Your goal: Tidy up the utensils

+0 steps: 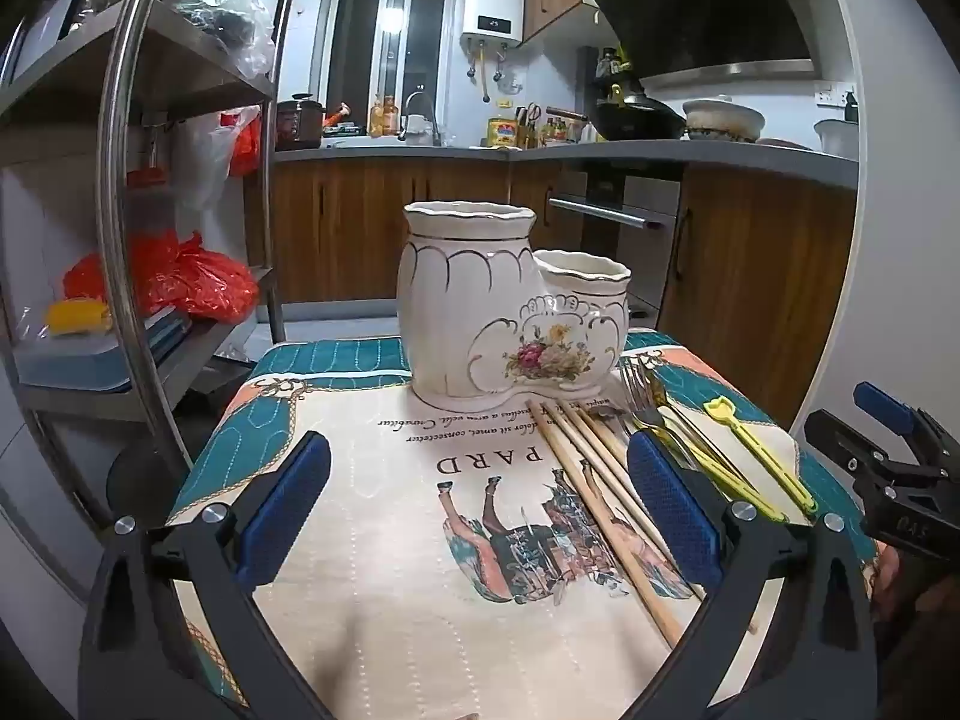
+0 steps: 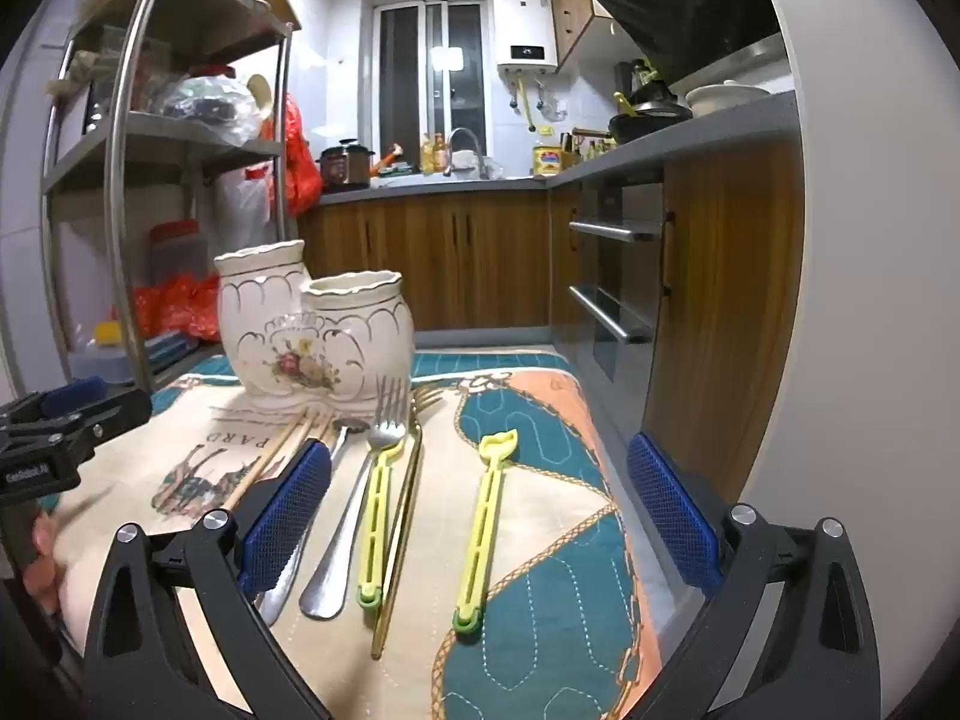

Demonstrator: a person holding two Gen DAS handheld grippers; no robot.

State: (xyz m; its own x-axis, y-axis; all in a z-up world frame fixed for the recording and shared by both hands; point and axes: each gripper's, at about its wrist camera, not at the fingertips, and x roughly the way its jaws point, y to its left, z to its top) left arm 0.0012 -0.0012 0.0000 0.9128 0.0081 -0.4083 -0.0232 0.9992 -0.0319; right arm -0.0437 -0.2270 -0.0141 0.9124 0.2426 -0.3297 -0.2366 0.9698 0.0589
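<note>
A white ceramic double holder with a flower print stands on the patterned cloth; it also shows in the right wrist view. Wooden chopsticks lie right of it, also seen in the right wrist view. Beside them lie a steel fork, a gold fork, a spoon and two yellow-green utensils. My left gripper is open above the cloth, its right finger over the chopsticks. My right gripper is open over the forks and yellow utensils, empty.
A steel shelf rack with red bags stands at the left. Kitchen cabinets and an oven lie behind and right. The cloth's right edge drops off close to the utensils.
</note>
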